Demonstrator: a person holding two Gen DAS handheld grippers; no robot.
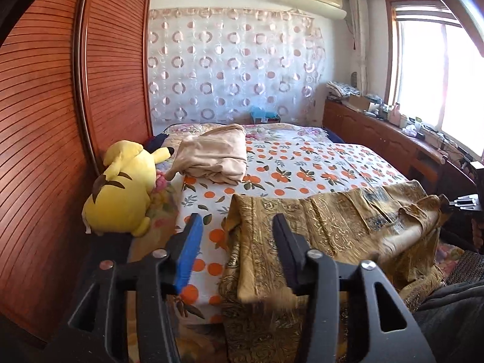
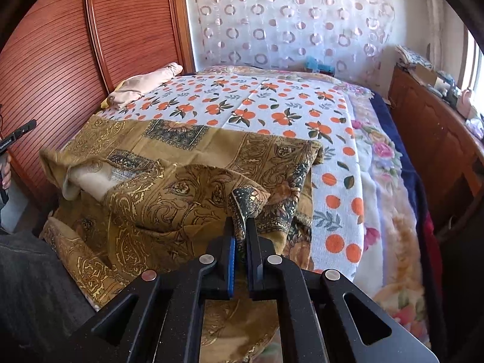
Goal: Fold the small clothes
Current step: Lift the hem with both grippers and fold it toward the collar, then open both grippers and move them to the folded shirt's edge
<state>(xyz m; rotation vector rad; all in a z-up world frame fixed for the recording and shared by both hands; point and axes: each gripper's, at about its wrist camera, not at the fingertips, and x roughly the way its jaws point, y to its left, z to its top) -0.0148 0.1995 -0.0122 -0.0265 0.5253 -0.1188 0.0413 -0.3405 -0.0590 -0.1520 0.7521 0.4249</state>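
A mustard-gold garment with dark paisley print (image 1: 326, 227) lies over the near edge of the bed on an orange-print sheet (image 1: 287, 166). My left gripper (image 1: 237, 227) is open above the garment's left end, holding nothing. In the right wrist view my right gripper (image 2: 241, 227) is shut on a raised fold of the same garment (image 2: 181, 181), lifting it off the bed. The right gripper also shows at the far right of the left wrist view (image 1: 462, 204). A folded beige garment (image 1: 211, 157) lies farther back on the bed.
A yellow plush toy (image 1: 121, 190) lies at the bed's left side against the wooden wardrobe doors (image 1: 60, 121). A wooden cabinet with clutter (image 1: 378, 127) runs along the right under the window. A circle-print curtain (image 1: 236, 60) hangs behind the bed.
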